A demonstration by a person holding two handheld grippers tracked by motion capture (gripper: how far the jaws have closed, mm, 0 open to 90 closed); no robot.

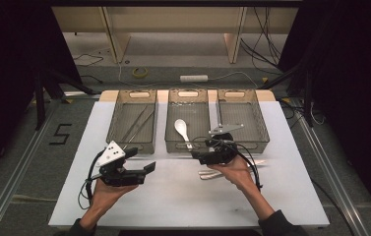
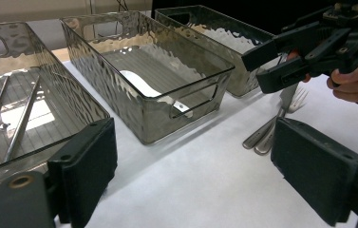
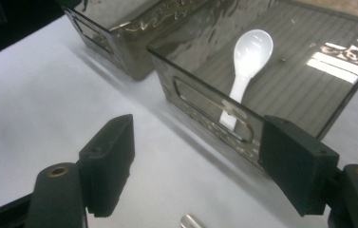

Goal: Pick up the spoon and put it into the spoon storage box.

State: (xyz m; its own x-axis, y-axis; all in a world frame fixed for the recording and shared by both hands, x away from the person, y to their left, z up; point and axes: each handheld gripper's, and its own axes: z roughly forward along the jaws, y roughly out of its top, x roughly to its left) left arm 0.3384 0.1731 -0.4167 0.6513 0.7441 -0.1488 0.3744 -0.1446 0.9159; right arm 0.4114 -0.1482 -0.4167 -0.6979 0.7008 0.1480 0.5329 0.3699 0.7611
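Looks like a sorting job: putting eating tools into three clear bins on the white table (image 1: 173, 201). Already has a white spoon (image 1: 182, 130) lying inside the middle bin (image 1: 188, 146), round end far from the person, handle toward the front wall. Also has two long metal sticks (image 1: 136, 125) lying in the left bin (image 1: 131, 143). Seems to leave the right bin (image 1: 252, 142) with nothing in it, though hard to be sure through the wavy walls and past the grey plate in front. Leaves the forks (image 1: 207, 173) to do, lying flat on the table just in front of the middle and right bins, partly under the right hand. Shows the right hand-held gripper (image 1: 195, 156) just in front of the middle bin, low over the table, jaws wide apart, holding nothing, with the forks close by. Shows the left hand-held gripper (image 1: 149, 168) in front of the left bin, above the table, jaws wide apart too, gripping nothing. So about halfway, at a guess: spoon and sticks put away, forks not yet. Next calls for closing on one fork handle, lifting it off the table and carrying it to a bin, likely the right one.
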